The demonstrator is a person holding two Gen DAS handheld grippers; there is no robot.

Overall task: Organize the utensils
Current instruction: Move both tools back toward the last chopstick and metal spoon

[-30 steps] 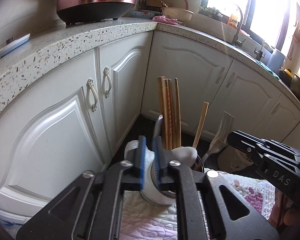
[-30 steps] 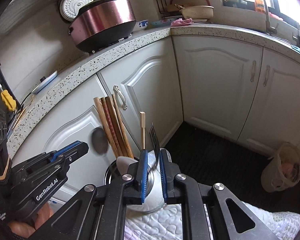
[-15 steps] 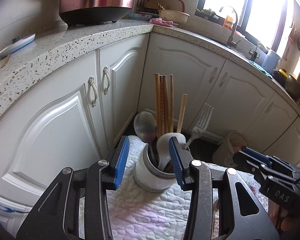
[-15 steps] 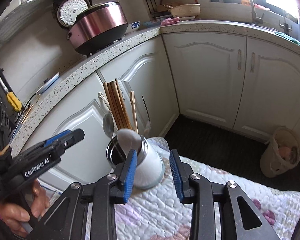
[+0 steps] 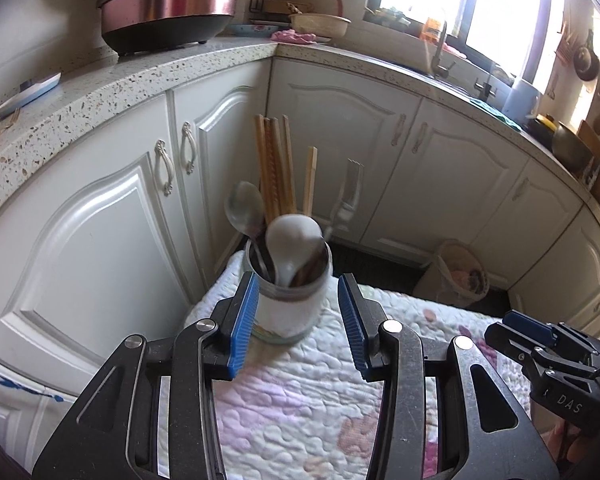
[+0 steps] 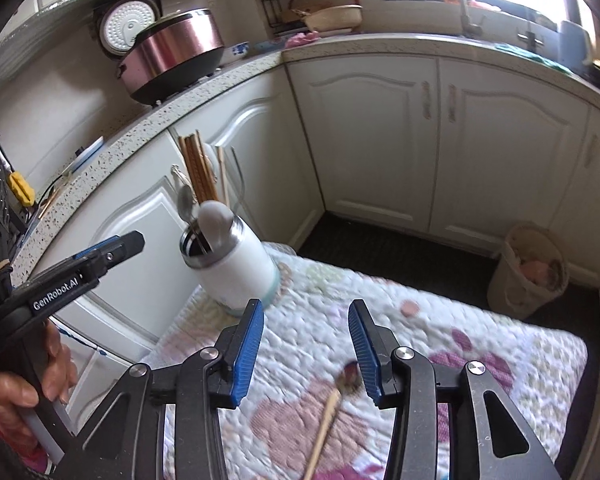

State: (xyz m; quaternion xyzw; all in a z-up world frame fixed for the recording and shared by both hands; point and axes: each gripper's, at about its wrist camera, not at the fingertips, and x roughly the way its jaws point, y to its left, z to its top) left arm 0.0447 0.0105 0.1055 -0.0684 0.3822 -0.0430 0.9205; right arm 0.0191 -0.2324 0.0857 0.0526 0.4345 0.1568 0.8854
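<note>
**Q:** Both grippers, how do they stand?

**A:** Left gripper [image 5: 298, 322] has its blue pads apart, with nothing pressed between them. The holder [image 5: 287, 292] shows in the gap beyond the tips, and the pads do not touch it. Right gripper [image 6: 306, 344] is also apart, its jaws opening, with only quilt between the pads.

**Q:** Where are the utensils?

**A:** Most stand upright in the holder, a white cylinder with a metal rim, which sits near the far corner of a quilt [image 5: 300, 392] with pink flower patches. From it rise a bundle of brown chopsticks [image 5: 274, 168], a paler single stick [image 5: 310, 182], a metal spoon [image 5: 244, 210], a white ladle [image 5: 292, 240] and a fork [image 5: 348, 194], which is blurred.

**Q:** Anything outside the holder?

**A:** Yes. In the right wrist view a wooden spoon [image 6: 332, 412] lies flat on the quilt, its dark bowl just beside the inner face of the right-hand pad, its handle running toward the camera. It is well apart from the holder.

**Q:** And around them?

**A:** White cabinets [image 5: 100, 216] curve behind the quilt under a speckled counter [image 5: 148, 80]. A pink cooker [image 5: 168, 4] sits on the counter. A hand [image 6: 24, 384] grips the left gripper's handle at the lower left of the right wrist view.
</note>
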